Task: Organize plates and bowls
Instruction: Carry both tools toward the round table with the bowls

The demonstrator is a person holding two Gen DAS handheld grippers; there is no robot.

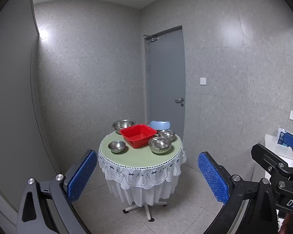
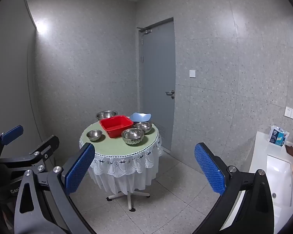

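A small round table (image 1: 140, 157) (image 2: 115, 146) with a green top and white lace skirt stands some way ahead. On it sit a red square basin (image 1: 138, 135) (image 2: 116, 125), several steel bowls such as a small one at the left (image 1: 116, 146) (image 2: 94, 134) and a large one behind (image 1: 123, 125) (image 2: 106, 114), and a pale blue plate (image 1: 159, 125) (image 2: 140, 116). A fluted steel bowl (image 1: 159, 144) (image 2: 132, 135) holds another inside. My left gripper (image 1: 147, 175) and right gripper (image 2: 144, 168) both stand open and empty, well short of the table.
A grey door (image 1: 166, 81) (image 2: 158, 78) is behind the table. A white counter with a sink (image 2: 279, 177) and a tissue pack (image 2: 279, 138) runs along the right wall. Tiled floor lies between me and the table.
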